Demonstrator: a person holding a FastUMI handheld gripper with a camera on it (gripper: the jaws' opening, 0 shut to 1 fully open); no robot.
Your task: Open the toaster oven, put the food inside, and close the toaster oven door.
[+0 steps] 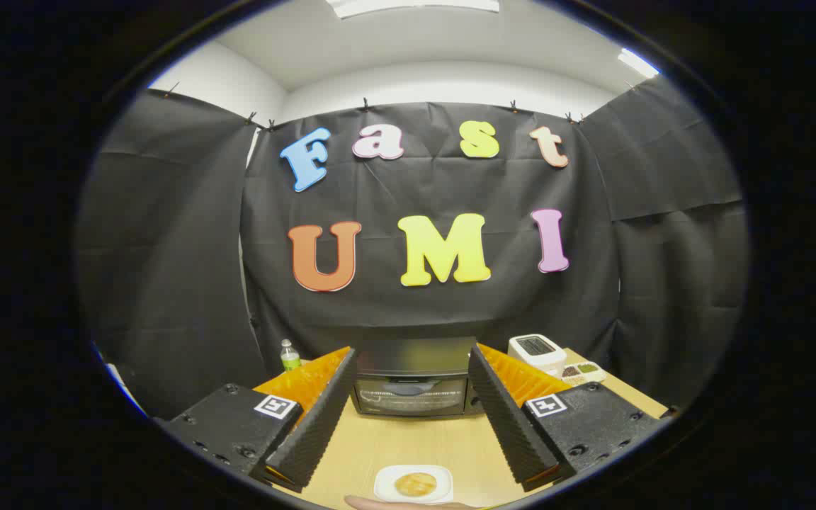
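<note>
The gripper (413,382) is showing two long fingers (316,425) with ridged, ribbed inner faces. Behind each, a boxy matte housing (234,425) is carrying small screws and a square black-and-white marker tag (277,406) on top.

My gripper (411,368) hangs over the table (415,443) with its fingers spread wide, nothing between them touching either one. At twelve o'clock, beyond the fingertips, the toaster oven (414,379) sits at the table's far edge against the booth wall, door up. At six o'clock, nearest me, a plate (414,483) lies between the fingers with the bun (415,484) on it. At ten o'clock a bottle (290,355) stands beside the oven. At two o'clock sits a toaster (537,352), a compartment tray (582,371) just before it.
</note>
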